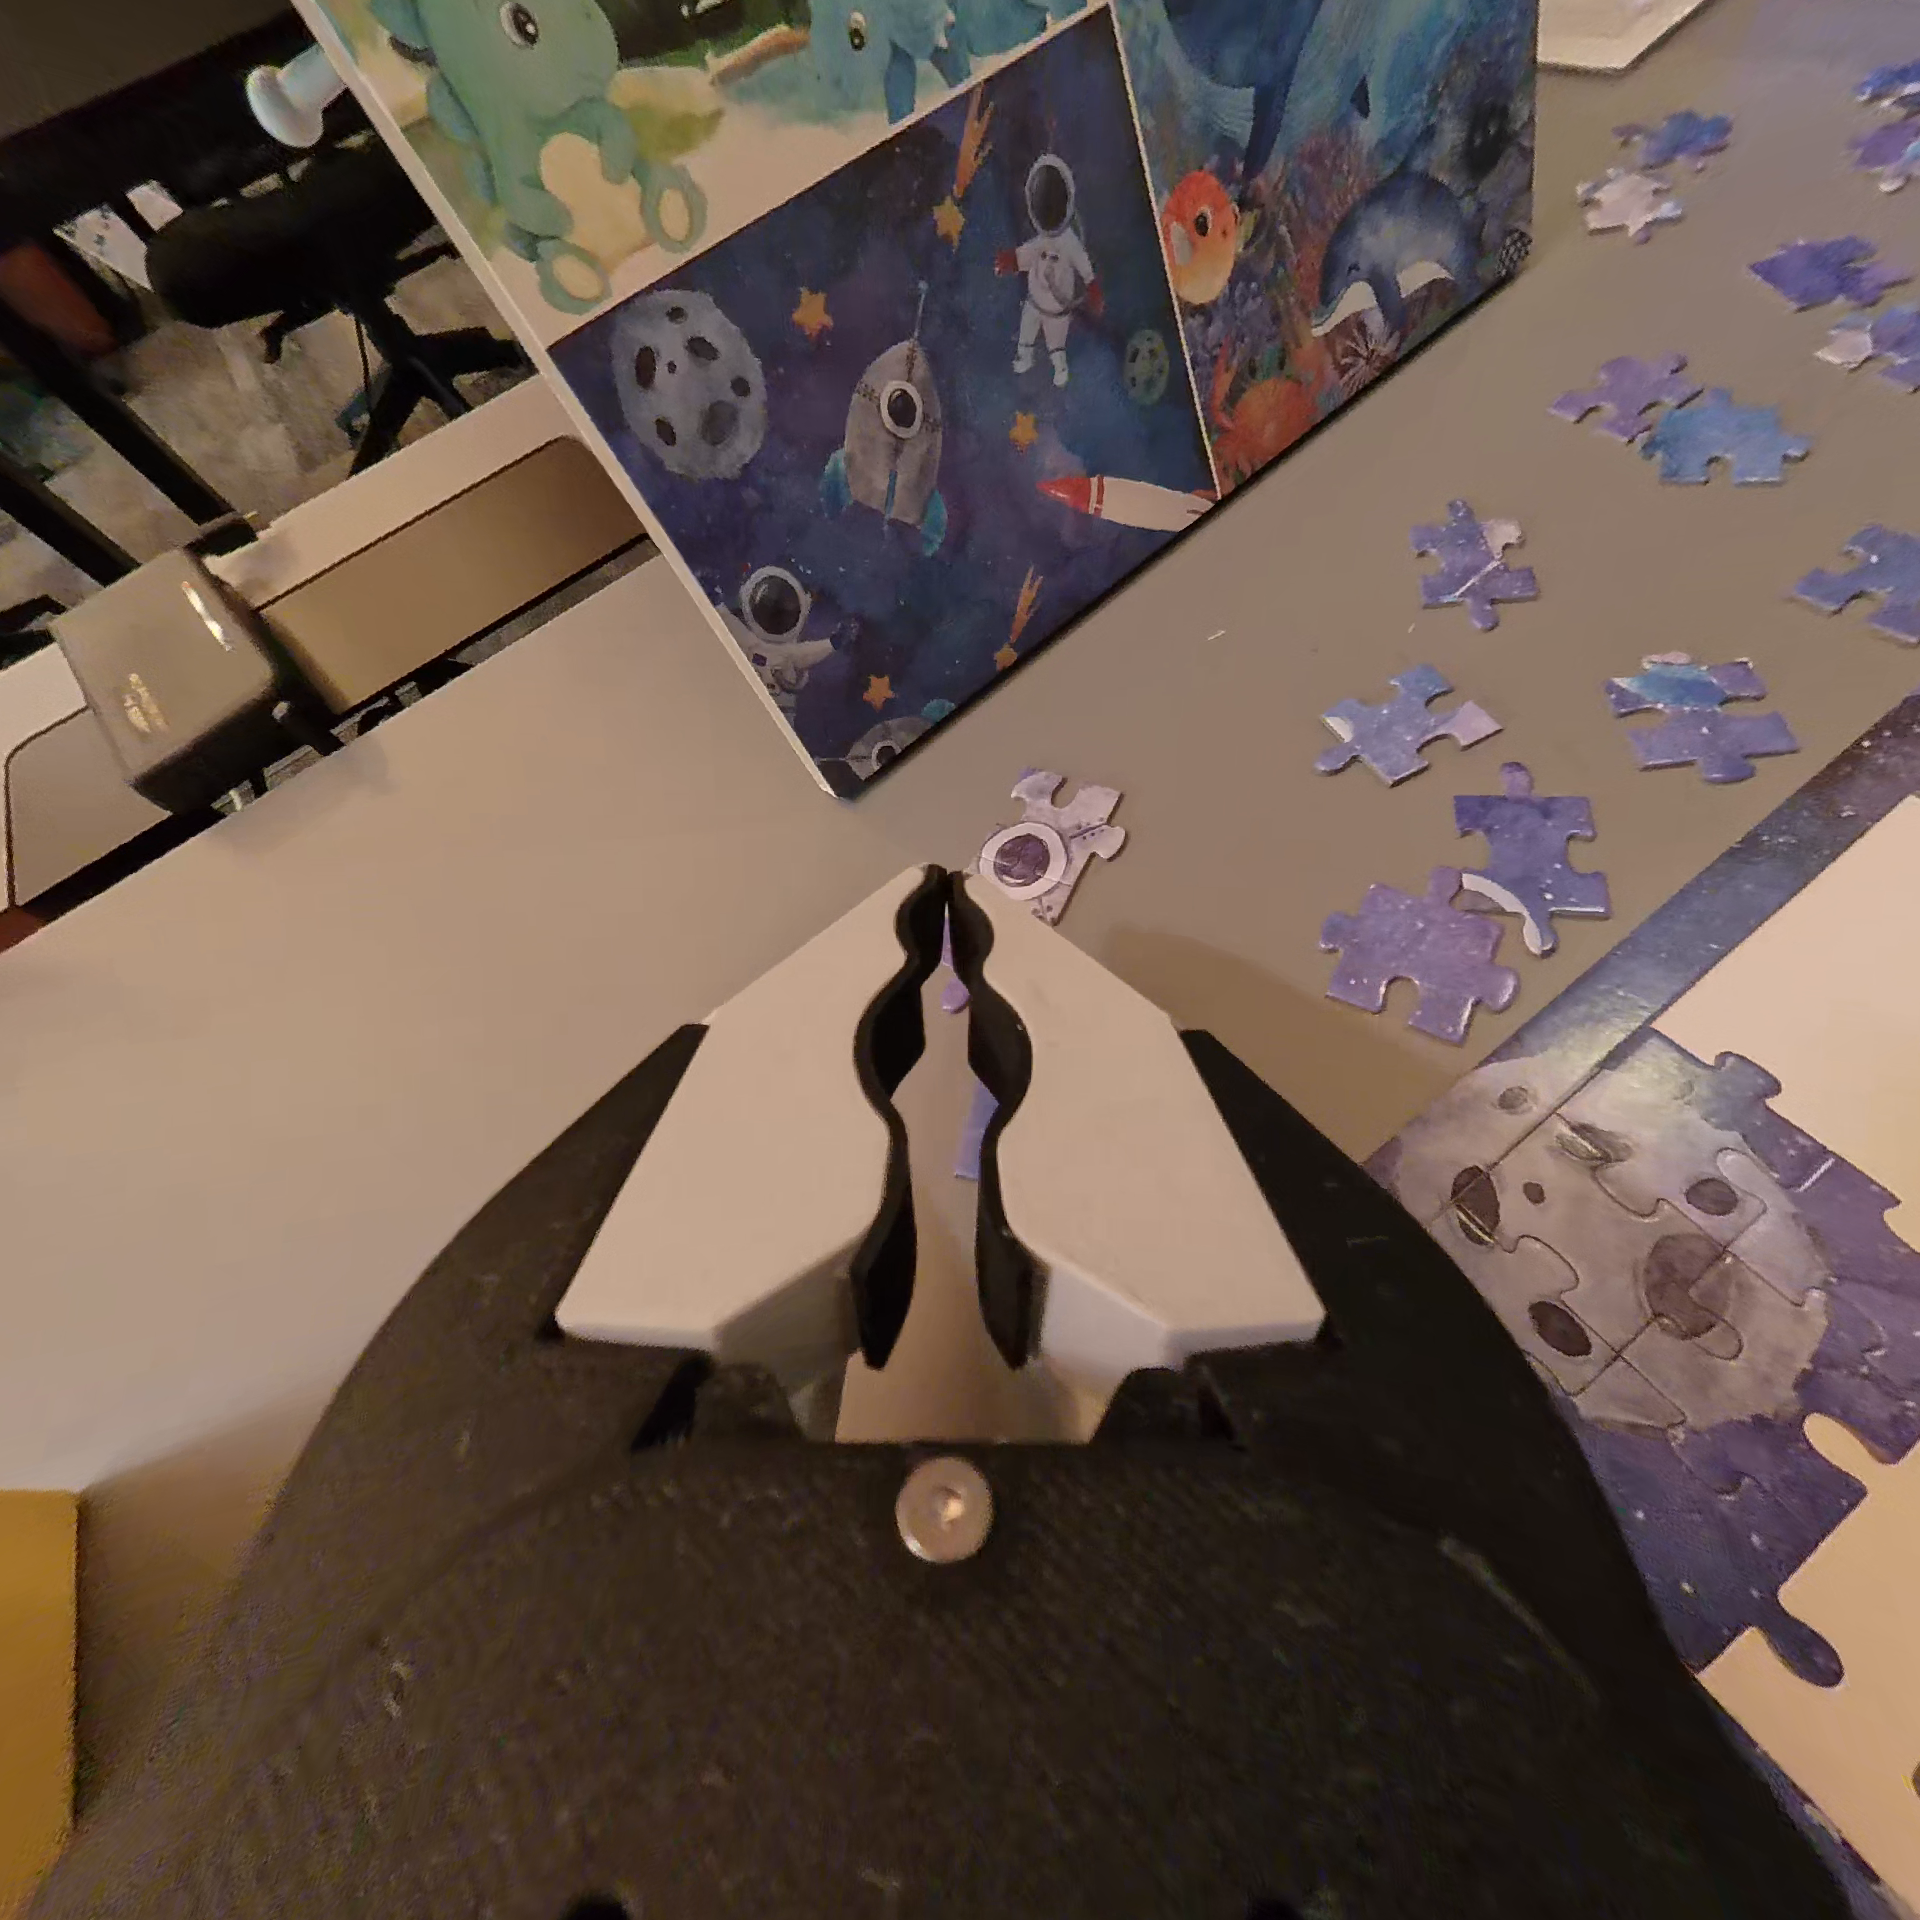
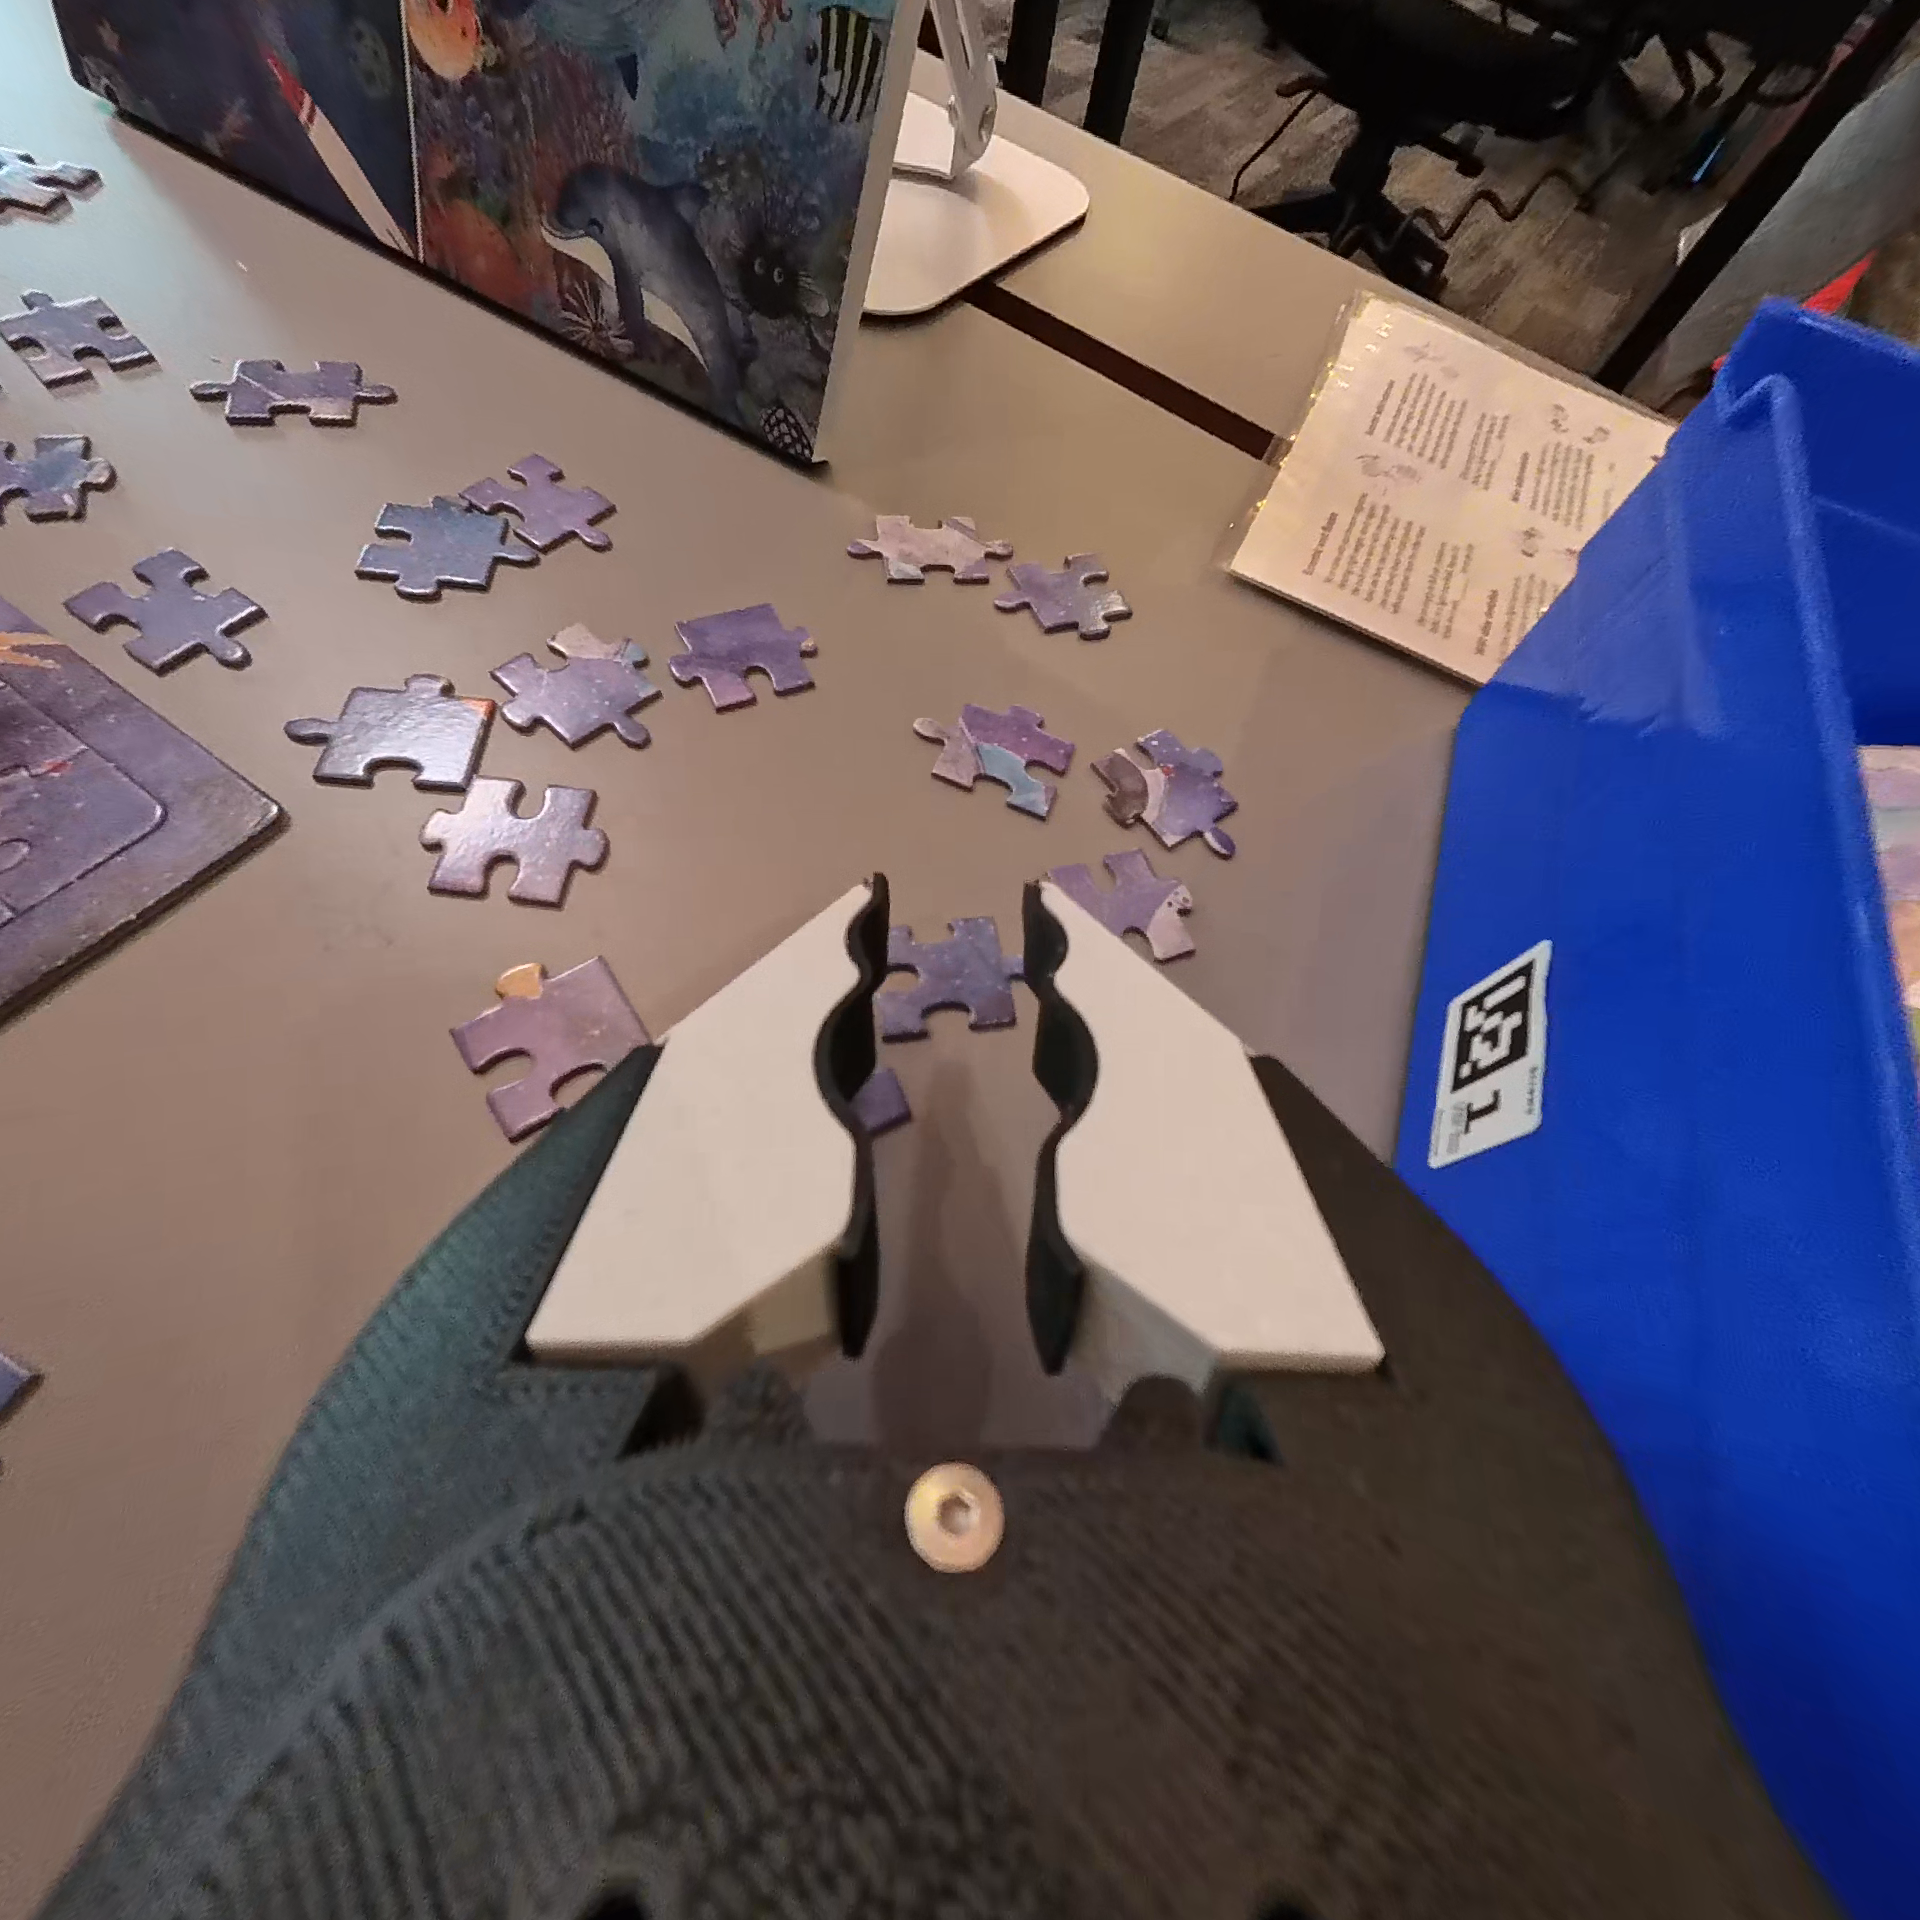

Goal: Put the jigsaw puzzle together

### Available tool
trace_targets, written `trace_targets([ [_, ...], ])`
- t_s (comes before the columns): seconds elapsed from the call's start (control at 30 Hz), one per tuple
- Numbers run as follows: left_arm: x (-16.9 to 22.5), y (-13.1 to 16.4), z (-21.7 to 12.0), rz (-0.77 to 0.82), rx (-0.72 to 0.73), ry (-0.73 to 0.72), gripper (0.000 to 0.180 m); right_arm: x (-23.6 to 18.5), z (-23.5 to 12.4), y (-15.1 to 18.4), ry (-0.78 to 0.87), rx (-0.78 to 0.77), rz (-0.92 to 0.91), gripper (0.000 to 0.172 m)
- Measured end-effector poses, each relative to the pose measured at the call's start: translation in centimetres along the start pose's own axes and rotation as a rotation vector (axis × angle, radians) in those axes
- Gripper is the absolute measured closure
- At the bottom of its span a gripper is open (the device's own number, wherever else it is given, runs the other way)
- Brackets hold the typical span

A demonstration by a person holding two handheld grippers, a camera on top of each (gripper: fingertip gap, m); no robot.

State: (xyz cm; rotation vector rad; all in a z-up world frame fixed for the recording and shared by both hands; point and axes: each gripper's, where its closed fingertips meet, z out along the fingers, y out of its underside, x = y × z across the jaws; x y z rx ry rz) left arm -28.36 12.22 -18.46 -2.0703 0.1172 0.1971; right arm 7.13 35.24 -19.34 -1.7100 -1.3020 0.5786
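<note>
The left gripper is pinched on a thin, light purple puzzle piece. The right gripper stands narrow around another flat piece near the table's blue bin side; grab its edges.

Right gripper parted over a purple puzzle piece lying flat on the grey surface, loose pieces scattered around, blue bin just beside.
</note>
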Motion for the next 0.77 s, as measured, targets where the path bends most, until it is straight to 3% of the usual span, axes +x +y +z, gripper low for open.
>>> trace_targets([
  [0.23,-1.1,-1.3,-1.0,-0.038,0.086,-0.024,0.180,-1.8,-0.9,-1.0,-0.157,0.068,0.136,0.163],
  [0.33,-1.6,-1.5,-1.3,-0.053,0.113,-0.040,0.180,-1.6,-1.1,-1.0,-0.144,0.063,0.111,0.171],
  [0.5,-1.6,-2.4,-1.9,-0.019,0.166,-0.048,0.180,-1.9,-0.8,-1.1,-0.076,0.048,-0.002,0.172],
  [0.77,-0.6,-2.7,-2.3,-0.008,0.212,0.018,0.180,-2.5,-0.5,-1.4,-0.109,0.075,0.014,0.172],
])
